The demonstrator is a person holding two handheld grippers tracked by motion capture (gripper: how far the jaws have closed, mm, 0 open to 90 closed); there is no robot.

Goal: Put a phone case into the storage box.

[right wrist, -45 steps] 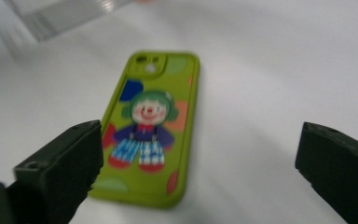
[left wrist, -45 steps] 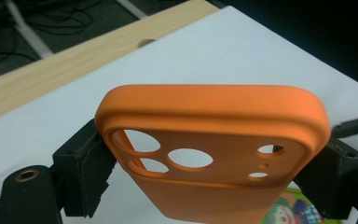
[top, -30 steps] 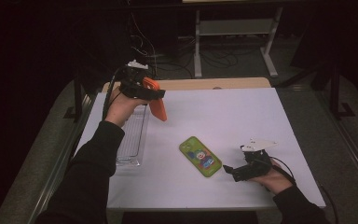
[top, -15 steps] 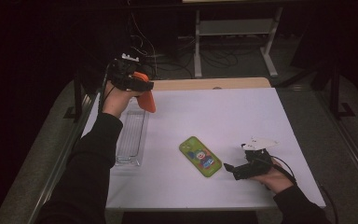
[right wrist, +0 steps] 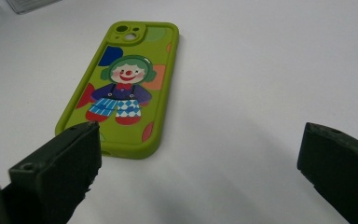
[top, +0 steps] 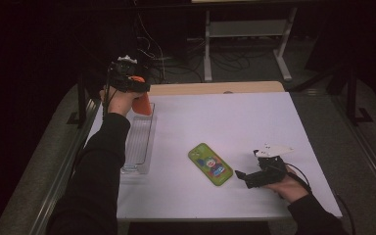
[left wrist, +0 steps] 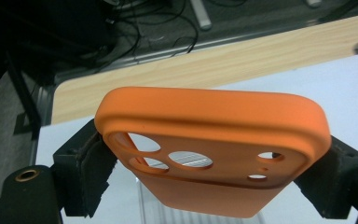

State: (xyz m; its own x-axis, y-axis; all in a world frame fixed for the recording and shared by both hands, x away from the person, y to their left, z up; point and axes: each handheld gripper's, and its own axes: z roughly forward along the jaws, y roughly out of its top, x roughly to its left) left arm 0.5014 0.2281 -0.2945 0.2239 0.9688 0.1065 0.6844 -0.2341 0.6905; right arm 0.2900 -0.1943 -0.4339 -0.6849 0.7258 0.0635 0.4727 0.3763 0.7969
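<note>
1 case is in hand: your left gripper pinches the orange case over the clear tray; your right gripper, jaws spread, waits beside the green case.

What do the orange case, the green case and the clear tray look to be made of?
Orange case: probably soft silicone or rubbery plastic; matte, rounded edges, moulded camera cut-outs.
Green case: likely a similar soft plastic, smoother, with a printed clown picture and a thick rounded rim.
Clear tray: looks like hard transparent plastic, perhaps acrylic; see-through walls with bright edge glints.
</note>
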